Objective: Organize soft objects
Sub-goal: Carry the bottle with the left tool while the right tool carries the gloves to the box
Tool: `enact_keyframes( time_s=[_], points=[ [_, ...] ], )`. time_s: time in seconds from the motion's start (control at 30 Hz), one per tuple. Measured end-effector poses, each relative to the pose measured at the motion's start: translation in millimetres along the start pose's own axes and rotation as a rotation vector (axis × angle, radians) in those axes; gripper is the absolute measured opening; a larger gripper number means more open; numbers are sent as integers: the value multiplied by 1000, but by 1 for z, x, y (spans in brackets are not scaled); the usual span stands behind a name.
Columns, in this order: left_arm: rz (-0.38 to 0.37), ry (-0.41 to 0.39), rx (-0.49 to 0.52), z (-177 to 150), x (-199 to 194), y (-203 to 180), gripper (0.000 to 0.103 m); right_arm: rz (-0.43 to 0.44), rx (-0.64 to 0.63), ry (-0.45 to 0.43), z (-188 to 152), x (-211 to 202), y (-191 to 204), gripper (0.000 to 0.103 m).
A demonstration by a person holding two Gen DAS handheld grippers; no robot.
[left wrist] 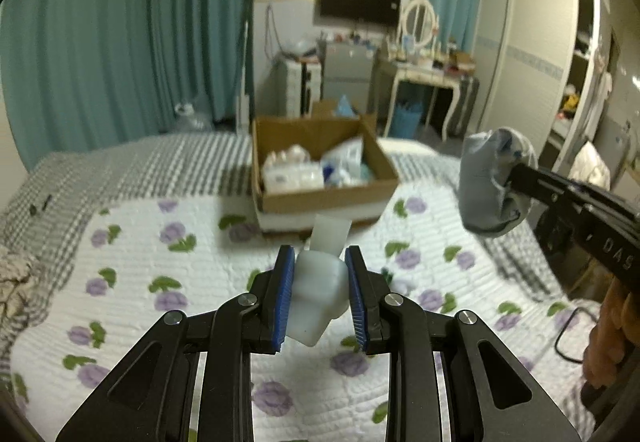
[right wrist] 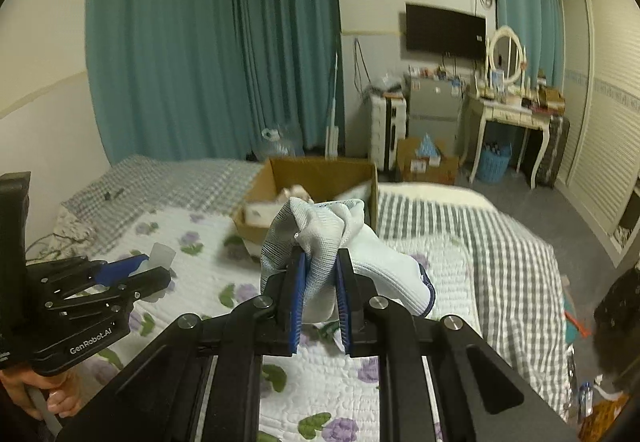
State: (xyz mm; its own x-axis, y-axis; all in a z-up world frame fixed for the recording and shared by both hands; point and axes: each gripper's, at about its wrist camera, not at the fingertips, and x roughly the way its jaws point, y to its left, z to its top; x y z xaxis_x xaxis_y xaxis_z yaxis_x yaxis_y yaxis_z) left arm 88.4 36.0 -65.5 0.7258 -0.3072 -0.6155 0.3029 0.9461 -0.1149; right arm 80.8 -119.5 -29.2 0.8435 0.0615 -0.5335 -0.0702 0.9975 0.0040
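In the left wrist view my left gripper is shut on a soft white translucent squeeze bottle, held above the flowered quilt. Off to the right, my right gripper carries a bundled grey-white sock. From the right wrist view, my right gripper is shut on that white mesh sock, which bulges above the pads. My left gripper shows at the left with the bottle. An open cardboard box with soft packets inside sits on the bed ahead.
The bed has a grey checked blanket on the far and right side. Teal curtains, a small fridge, a dressing table with a mirror, and a second box on the floor stand beyond. A person's hand grips the left handle.
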Motion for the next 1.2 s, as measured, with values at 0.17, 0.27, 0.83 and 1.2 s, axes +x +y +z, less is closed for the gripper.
enact_keyframes(
  time_s=[0.17, 0.27, 0.83, 1.2],
  points=[
    [5, -75, -18, 17, -36, -3, 25, -3, -29, -83, 16, -34, 13, 12],
    [0, -113, -27, 31, -52, -3, 25, -12, -46, -126, 27, -51, 18, 11],
    [-23, -260, 33, 110, -82, -18, 25, 28, -112, -301, 93, -98, 42, 11],
    [-35, -283, -20, 168, -42, 2, 25, 31, -133, -347, 136, -70, 42, 11]
  ],
)
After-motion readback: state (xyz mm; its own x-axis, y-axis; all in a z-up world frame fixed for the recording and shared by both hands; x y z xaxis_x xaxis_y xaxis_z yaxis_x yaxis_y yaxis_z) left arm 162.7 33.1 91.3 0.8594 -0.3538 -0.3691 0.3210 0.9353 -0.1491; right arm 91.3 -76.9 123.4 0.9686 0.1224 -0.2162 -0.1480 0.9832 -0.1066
